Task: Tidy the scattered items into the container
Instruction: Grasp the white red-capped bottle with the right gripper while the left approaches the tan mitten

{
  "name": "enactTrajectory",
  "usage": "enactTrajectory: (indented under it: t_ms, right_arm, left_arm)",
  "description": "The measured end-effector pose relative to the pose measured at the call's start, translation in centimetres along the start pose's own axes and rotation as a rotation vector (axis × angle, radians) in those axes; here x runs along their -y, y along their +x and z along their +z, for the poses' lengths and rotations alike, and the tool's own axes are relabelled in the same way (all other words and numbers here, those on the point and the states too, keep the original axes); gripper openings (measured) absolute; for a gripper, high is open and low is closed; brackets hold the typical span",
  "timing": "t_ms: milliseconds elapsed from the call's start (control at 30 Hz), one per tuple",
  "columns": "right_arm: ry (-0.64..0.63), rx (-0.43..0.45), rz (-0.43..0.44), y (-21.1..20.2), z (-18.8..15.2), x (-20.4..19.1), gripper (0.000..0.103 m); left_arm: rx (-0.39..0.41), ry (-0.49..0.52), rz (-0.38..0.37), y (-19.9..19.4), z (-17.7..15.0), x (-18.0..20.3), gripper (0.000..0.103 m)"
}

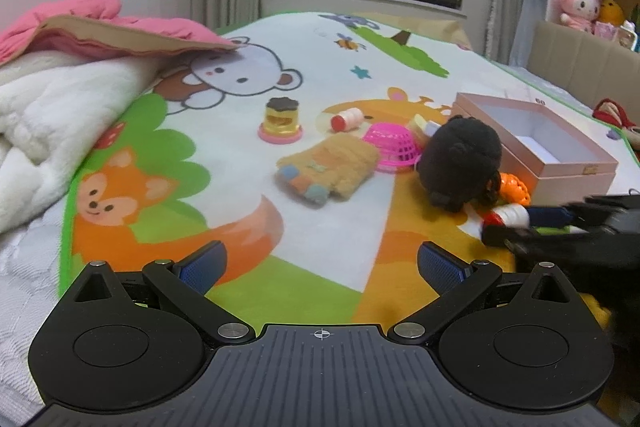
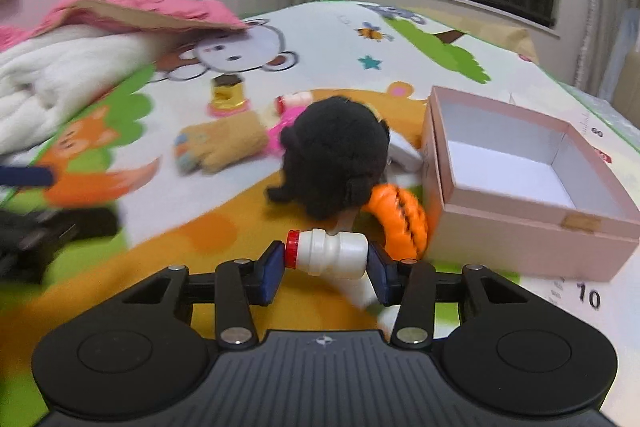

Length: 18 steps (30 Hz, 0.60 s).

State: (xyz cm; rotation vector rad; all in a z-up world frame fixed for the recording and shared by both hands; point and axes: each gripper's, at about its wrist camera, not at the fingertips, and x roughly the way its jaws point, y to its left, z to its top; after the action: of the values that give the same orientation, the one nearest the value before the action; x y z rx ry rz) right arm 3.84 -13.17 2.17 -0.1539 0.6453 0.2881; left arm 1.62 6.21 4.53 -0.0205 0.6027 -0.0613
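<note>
From my left wrist camera, my left gripper [image 1: 322,265] has its jaws spread wide with nothing between them, above the cartoon-animal play mat [image 1: 248,163]. Ahead lie a tan fuzzy glove with coloured fingertips [image 1: 326,169], a pink plastic mesh basket [image 1: 394,147] tipped over just behind it, a small white bottle with a red cap [image 1: 347,119] on its side, and a yellow-and-pink toy cake with a dark top [image 1: 280,121]. A black plush toy [image 1: 460,165] sits beside the open pink cardboard box [image 1: 576,169], with an orange ridged plastic toy [image 1: 514,187] wedged between them. At the right edge, blurred, my right gripper [image 1: 508,223] holds a second small white toy bottle with a red cap [image 1: 508,215].

From my right wrist camera, the right gripper [image 2: 326,263] is clamped on that white toy bottle [image 2: 326,253], which lies sideways between the blue pads, cap to the left. It is near the box's [image 2: 532,227] front wall, outside it. The box interior shows white. The black plush [image 2: 336,163] and orange toy [image 2: 404,217] sit just ahead.
</note>
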Motion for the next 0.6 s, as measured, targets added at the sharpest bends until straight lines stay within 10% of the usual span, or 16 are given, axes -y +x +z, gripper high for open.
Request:
enactTrajectory:
  t_ms: [600]
  right_arm:
    - [0.02, 0.019, 0.011, -4.5, -4.7, 1.3, 0.07]
  left_arm:
    - [-0.078, 0.357, 0.036, 13.7, 5.2, 2.7, 0.103]
